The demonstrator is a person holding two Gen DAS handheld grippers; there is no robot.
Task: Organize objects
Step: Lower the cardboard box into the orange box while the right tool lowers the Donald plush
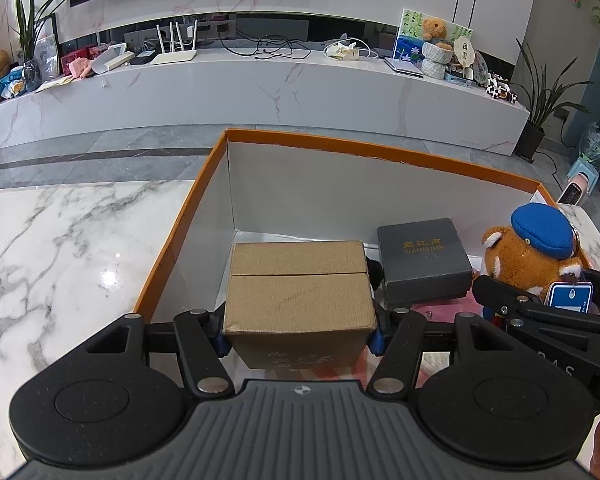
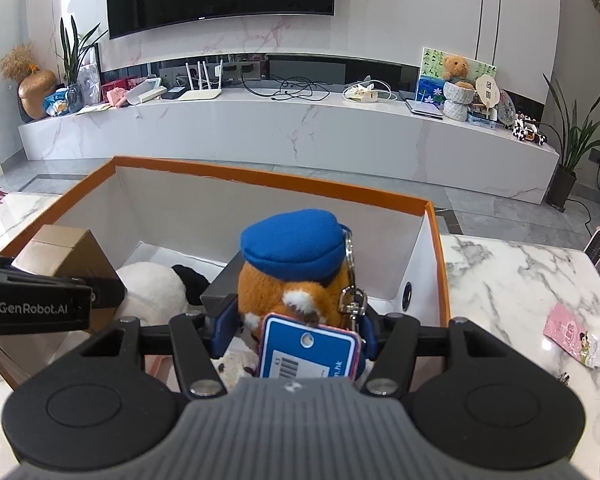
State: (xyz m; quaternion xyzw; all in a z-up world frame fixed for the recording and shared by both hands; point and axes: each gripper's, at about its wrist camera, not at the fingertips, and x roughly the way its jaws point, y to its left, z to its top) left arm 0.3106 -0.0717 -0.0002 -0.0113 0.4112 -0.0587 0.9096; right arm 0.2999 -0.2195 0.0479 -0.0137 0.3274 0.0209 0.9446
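Observation:
A large orange-rimmed box [image 1: 284, 138] with white inner walls stands on the marble table; it also shows in the right wrist view [image 2: 260, 176]. My left gripper [image 1: 298, 336] is shut on a brown cardboard box [image 1: 298, 300], held inside the left end of the big box. My right gripper [image 2: 294, 332] is shut on an orange plush toy [image 2: 296, 280] with a blue cap and a blue tag, held inside the right part. A dark grey gift box [image 1: 424, 260] sits between them. A white and black plush [image 2: 156, 284] lies on the box floor.
The marble table [image 1: 60, 248] extends left of the box and right of it [image 2: 520, 288]. A pink card packet [image 2: 572, 334] lies on the table at the right. Beyond the table is grey floor and a long white TV bench [image 2: 284, 128].

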